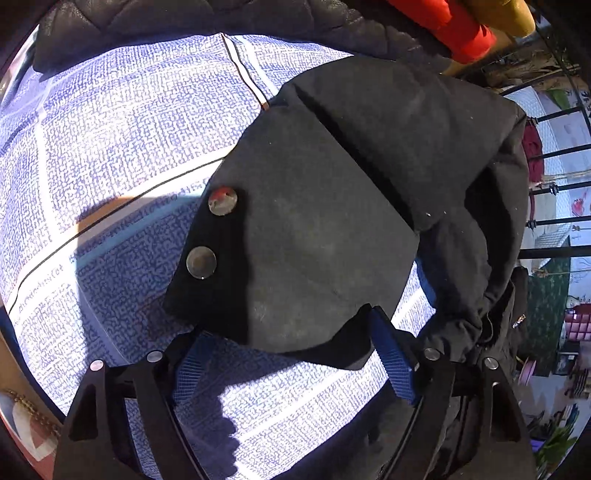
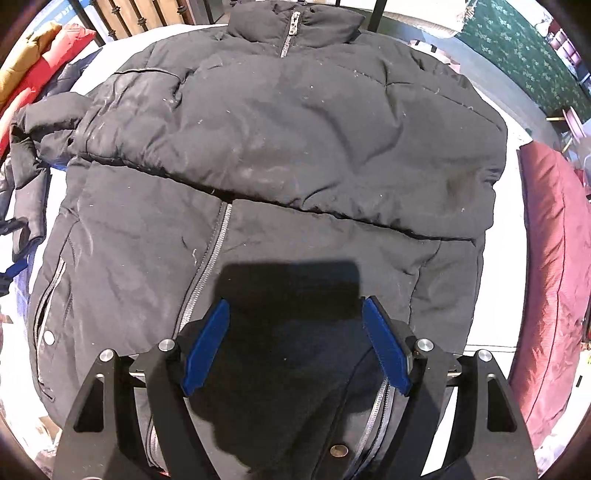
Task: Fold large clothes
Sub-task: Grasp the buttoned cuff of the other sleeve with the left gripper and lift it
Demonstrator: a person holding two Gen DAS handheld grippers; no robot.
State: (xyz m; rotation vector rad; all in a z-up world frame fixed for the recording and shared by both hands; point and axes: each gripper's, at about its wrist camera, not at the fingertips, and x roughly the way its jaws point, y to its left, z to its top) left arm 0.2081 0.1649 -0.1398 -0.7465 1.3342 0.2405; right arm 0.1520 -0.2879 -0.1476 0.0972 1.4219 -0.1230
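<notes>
In the right wrist view, a black puffer jacket [image 2: 280, 155] is seen spread front-up, filling most of the frame, with its collar at the top centre and its hem toward the bottom. One sleeve is folded across the chest, running from the upper left to the middle right. The front zipper [image 2: 210, 266] is seen running diagonally from the centre toward the lower left, and a snap button [image 2: 338, 450] is visible near the hem at the bottom centre. The right hand-held gripper [image 2: 295, 343] is held at the bottom centre, directly over the jacket's lower front panel; its blue fingers [image 2: 207, 347] are spread wide, nothing is pinched between them, and its shadow is cast on the fabric between them. A dark red cushion [image 2: 554, 266] is seen along the right edge.

In the left wrist view, a flap of the same jacket [image 1: 317, 229], bearing two metal snaps [image 1: 201, 262], is seen in the centre and right of the frame, lying on a blue-and-white patterned sheet [image 1: 122, 147]. The left hand-held gripper [image 1: 291, 362] is at the bottom centre, with its fingers spread and the flap's lower edge lying just between and ahead of the fingertips; whether the fabric is touched cannot be told. A red garment [image 1: 454, 26] is seen at the upper right.
</notes>
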